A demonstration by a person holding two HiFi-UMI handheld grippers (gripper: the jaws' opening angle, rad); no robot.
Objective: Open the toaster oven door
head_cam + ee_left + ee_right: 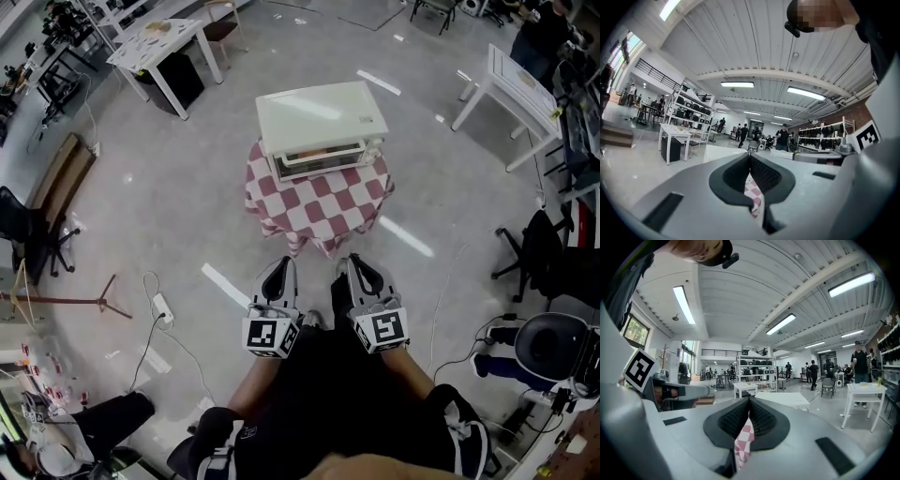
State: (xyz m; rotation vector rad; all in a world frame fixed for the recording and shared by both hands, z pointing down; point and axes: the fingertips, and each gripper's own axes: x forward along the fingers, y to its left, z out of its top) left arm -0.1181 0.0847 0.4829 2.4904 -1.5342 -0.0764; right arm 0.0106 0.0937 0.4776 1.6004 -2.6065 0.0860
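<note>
- My left gripper point(281, 267) and right gripper point(351, 264) are both closed and empty.
- Beyond them, the toaster oven point(322, 120) sits on a checkered table point(323, 208); its door point(323, 157) is hard to make out.
- Bare floor point(187, 202) surrounds the table.

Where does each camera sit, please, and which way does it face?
Head view: on the person's head, steeply down at the toaster oven on the checkered cloth; both forearms, left gripper, right gripper.
Left gripper view: on that gripper, facing across the hall floor and ceiling; its shut jaws.
Right gripper view: likewise; its shut jaws.
Shared: the gripper views both glimpse the checkered cloth.
</note>
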